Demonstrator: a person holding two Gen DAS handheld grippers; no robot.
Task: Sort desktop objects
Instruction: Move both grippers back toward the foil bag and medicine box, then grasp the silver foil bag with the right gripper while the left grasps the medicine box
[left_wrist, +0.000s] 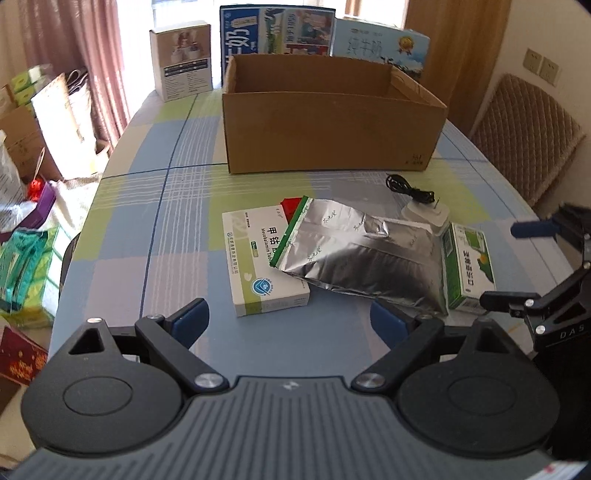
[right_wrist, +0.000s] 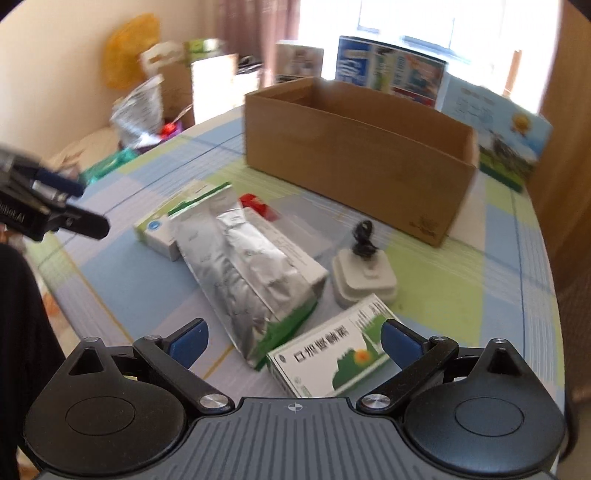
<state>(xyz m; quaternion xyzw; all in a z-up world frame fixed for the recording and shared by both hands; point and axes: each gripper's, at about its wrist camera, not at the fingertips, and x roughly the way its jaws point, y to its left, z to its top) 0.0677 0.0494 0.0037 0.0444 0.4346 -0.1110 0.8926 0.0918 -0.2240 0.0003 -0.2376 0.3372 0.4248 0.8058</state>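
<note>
Right gripper (right_wrist: 293, 345) fingers spread wide, empty, flanking green-and-white medicine box (right_wrist: 334, 360) lying flat on checked tablecloth (right_wrist: 443, 291). Left gripper (left_wrist: 290, 319) likewise wide open, holding nothing, before white Mecobalamin box (left_wrist: 255, 260) partly under silver foil pouch (left_wrist: 364, 254). Open cardboard box (left_wrist: 332, 129) beyond; white plug adapter (right_wrist: 364, 278) near pouch.

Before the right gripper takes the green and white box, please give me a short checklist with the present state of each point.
1. Right gripper open: ok.
2. Green and white box lies between its fingers: ok.
3. Silver pouch clear of that box: not ok, they look touching.
4. Left gripper open, holding nothing: ok.
5. Cardboard box open on top: ok.
6. Cardboard box empty: cannot tell.
</note>
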